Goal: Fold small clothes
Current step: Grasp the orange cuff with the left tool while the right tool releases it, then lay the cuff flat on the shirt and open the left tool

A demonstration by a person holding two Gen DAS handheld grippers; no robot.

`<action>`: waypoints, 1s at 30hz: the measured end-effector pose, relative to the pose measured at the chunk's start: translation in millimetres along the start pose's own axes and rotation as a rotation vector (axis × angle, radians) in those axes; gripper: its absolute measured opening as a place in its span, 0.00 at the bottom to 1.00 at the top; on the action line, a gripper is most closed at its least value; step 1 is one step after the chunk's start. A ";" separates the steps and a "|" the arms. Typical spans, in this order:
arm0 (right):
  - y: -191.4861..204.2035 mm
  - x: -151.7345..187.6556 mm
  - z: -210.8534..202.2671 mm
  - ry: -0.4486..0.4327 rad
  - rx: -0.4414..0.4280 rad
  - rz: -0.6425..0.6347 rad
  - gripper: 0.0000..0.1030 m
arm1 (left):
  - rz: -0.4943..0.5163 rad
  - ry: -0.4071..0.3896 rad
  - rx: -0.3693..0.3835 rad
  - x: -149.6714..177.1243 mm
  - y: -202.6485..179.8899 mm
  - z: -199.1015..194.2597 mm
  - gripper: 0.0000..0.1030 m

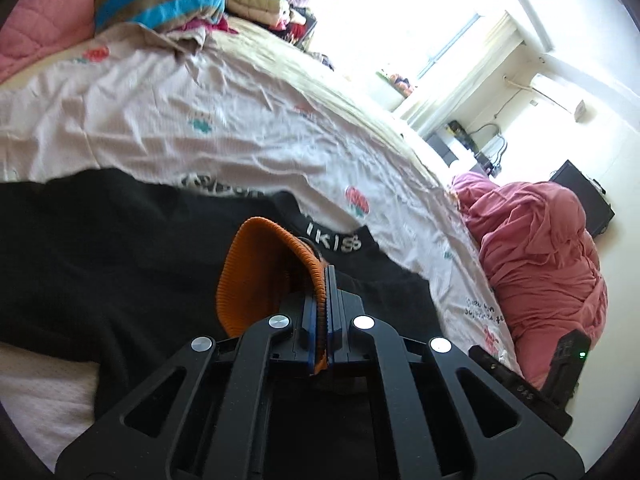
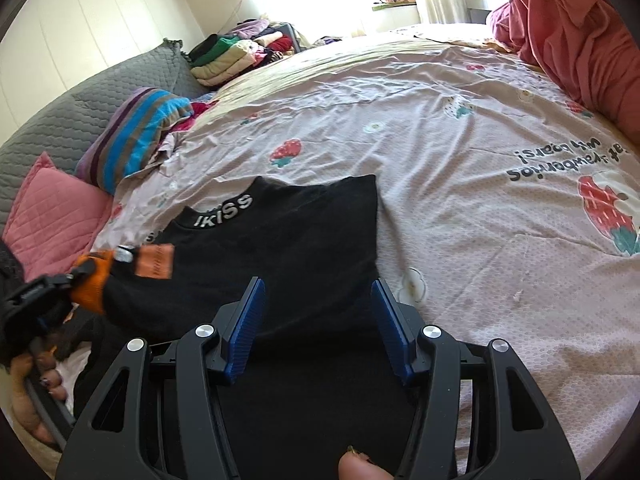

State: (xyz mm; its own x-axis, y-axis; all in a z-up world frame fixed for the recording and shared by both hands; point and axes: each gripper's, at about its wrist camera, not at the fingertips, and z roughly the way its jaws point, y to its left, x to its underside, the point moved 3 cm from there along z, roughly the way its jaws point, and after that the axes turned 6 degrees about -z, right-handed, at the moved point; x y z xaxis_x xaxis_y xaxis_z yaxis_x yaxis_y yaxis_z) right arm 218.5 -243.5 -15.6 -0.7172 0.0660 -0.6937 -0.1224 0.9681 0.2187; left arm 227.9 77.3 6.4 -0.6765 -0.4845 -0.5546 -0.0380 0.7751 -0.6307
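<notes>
A small black top (image 2: 288,248) with white "IKISS" lettering on its collar lies on the bed; it also shows in the left wrist view (image 1: 100,248). My left gripper (image 1: 322,280) is shut on the top's orange knit cuff (image 1: 260,276), which folds up over the black fabric. In the right wrist view the left gripper (image 2: 60,292) holds that orange cuff (image 2: 90,280) at the top's left side. My right gripper (image 2: 318,312) is open and empty, its blue pads (image 2: 246,320) straddling the top's lower body.
The bed has a pink strawberry-print sheet (image 2: 460,140). A striped bundle (image 2: 136,136), pink pillow (image 2: 52,208) and stacked clothes (image 2: 232,56) lie at the far left. A pink bedding heap (image 2: 580,40) sits far right. A window (image 1: 440,48) lies beyond.
</notes>
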 end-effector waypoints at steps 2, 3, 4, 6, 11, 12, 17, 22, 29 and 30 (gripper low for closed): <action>-0.3 -0.2 1.3 0.002 0.012 -0.006 0.52 | 0.023 -0.009 -0.037 -1.8 -0.1 -0.3 0.00; -0.4 -0.1 2.7 0.007 0.020 -0.009 0.52 | 0.023 -0.002 -0.045 -2.3 1.7 1.2 0.00; 0.0 -0.3 4.0 0.011 0.029 -0.016 0.52 | 0.017 0.015 -0.051 -1.0 4.2 4.6 0.00; 1.4 -1.5 7.1 0.018 0.047 -0.030 0.52 | 0.017 0.035 -0.068 1.5 7.2 10.0 0.00; 9.9 -6.5 9.8 0.012 0.067 -0.078 0.52 | 0.032 0.023 -0.113 1.9 12.0 6.6 0.05; 11.4 -8.1 10.1 0.010 0.067 -0.085 0.52 | 0.035 0.013 -0.123 1.1 12.2 4.3 0.07; 28.8 -16.4 11.8 -0.013 0.057 -0.145 0.52 | 0.068 -0.039 -0.197 -6.3 15.7 -5.7 0.08; 50.5 -17.7 25.3 0.026 0.022 -0.233 0.52 | 0.137 -0.008 -0.187 -0.9 3.0 0.7 0.08; 62.6 0.0 48.5 0.124 0.001 -0.278 0.52 | 0.167 0.172 -0.231 32.3 8.9 38.4 0.32; 61.4 1.9 51.1 0.133 0.006 -0.277 0.52 | 0.166 0.192 -0.260 36.1 15.4 42.9 0.33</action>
State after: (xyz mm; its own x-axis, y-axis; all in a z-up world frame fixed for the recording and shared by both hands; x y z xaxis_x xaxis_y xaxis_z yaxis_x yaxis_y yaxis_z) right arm 244.6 -171.5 -38.6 -0.7409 -0.2321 -0.6302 -0.3215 0.9464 0.0295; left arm 234.4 54.4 -46.6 -0.8143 -0.2777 -0.5098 -0.0856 0.9260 -0.3677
